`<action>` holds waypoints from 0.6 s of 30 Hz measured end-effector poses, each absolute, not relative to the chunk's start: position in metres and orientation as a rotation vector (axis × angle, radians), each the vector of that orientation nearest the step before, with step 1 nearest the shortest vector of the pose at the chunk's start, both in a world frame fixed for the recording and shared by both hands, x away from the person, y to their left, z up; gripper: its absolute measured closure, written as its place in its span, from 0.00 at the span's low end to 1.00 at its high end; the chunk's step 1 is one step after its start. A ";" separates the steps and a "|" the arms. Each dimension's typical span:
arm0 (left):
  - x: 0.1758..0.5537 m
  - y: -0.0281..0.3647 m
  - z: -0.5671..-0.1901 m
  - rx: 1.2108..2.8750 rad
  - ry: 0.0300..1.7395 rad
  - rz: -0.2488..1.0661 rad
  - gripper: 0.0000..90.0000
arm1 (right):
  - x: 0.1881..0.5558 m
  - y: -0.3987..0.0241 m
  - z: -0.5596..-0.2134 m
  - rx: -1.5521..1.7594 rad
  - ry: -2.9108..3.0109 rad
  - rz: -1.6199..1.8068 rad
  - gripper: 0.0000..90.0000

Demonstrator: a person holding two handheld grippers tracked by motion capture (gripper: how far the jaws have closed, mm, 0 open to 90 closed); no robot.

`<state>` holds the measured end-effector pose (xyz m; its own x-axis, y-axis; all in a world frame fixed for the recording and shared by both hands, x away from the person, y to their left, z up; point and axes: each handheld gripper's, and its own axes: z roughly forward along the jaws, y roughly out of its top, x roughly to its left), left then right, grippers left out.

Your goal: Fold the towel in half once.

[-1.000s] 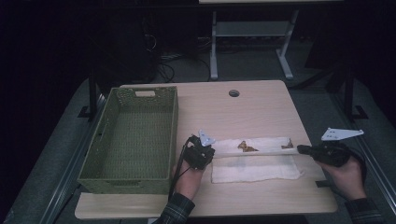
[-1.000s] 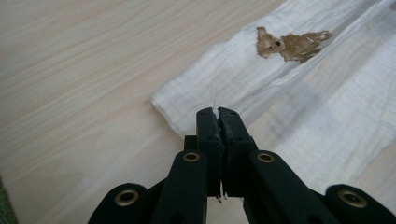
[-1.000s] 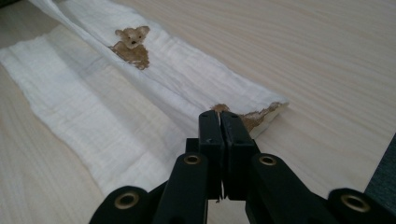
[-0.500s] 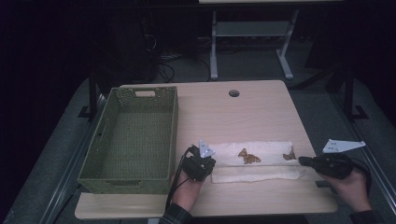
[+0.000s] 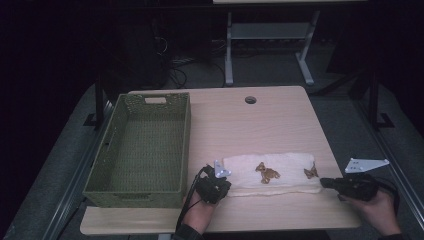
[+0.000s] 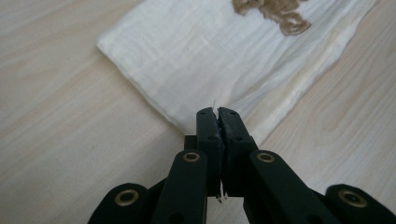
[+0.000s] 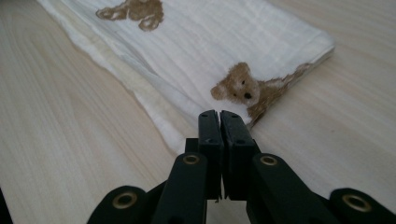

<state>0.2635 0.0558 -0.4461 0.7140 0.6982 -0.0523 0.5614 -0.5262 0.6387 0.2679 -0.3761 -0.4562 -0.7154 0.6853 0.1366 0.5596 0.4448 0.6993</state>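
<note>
A cream cloth with brown bear prints lies folded in a long strip near the table's front edge. My left gripper is at the strip's near left corner. In the left gripper view its jaws are pressed together on that corner of the cloth, and a sliver of white fabric shows between them. My right gripper is at the near right corner. There its jaws are shut on the cloth just below a bear's face.
A green woven basket stands empty on the left half of the wooden table, close beside my left hand. A round cable hole sits near the far edge. The floor beyond the table is dark, with a metal stand on it.
Both hands came toward the table's front edge and down with the cloth's edge between them. The raised layer now lies flat on the lower one.
</note>
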 end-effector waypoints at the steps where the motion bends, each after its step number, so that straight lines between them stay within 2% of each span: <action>1: 0.262 0.055 -0.448 2.286 0.951 0.272 0.97 | 0.267 -0.375 -0.458 1.098 2.534 1.118 0.97; 8: 0.260 0.054 -0.453 2.302 0.944 0.257 0.96 | 0.265 -0.376 -0.465 1.104 2.568 1.100 0.96; 10: 0.262 0.056 -0.451 2.291 0.945 0.257 0.90 | 0.265 -0.376 -0.463 1.100 2.559 1.101 0.87; 13: 0.264 0.058 -0.444 2.252 0.944 0.266 0.83 | 0.266 -0.379 -0.455 1.088 2.524 1.151 0.83; 18: 0.273 0.058 -0.438 2.230 0.936 0.285 0.75 | 0.273 -0.380 -0.444 1.075 2.484 1.187 0.82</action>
